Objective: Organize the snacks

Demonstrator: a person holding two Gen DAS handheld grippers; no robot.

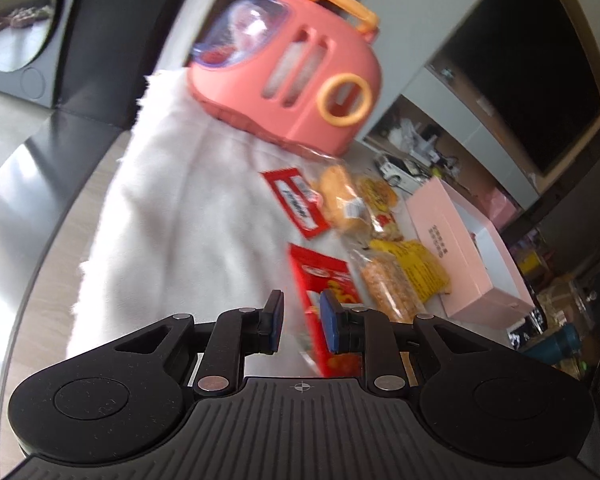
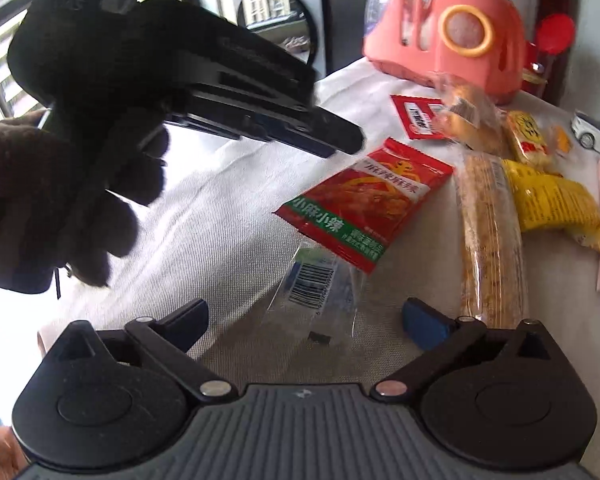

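Snacks lie on a white cloth [image 1: 172, 200]. A red spicy-snack packet [image 1: 320, 276] [image 2: 364, 204] lies tilted over a clear wrapper with a barcode [image 2: 316, 284]. My left gripper [image 1: 302, 300] [image 2: 340, 140], held by a gloved hand [image 2: 60, 200], hovers at the red packet's upper corner. Its jaws stand a narrow gap apart, with cloth showing between them, and its right pad overlaps the packet in the left wrist view. My right gripper [image 2: 306, 312] is wide open just in front of the clear wrapper, with nothing pressed between its pads.
A pink carrier case with an orange handle [image 1: 296, 72] [image 2: 440, 32] stands at the back. Around it lie a red-and-white sachet [image 1: 296, 200] [image 2: 416, 116], a wrapped bun [image 1: 340, 196] [image 2: 472, 120], a long crispy bar [image 1: 388, 288] [image 2: 492, 248] and a yellow packet [image 1: 424, 268] [image 2: 552, 204]. A pink box [image 1: 460, 248] sits on the right.
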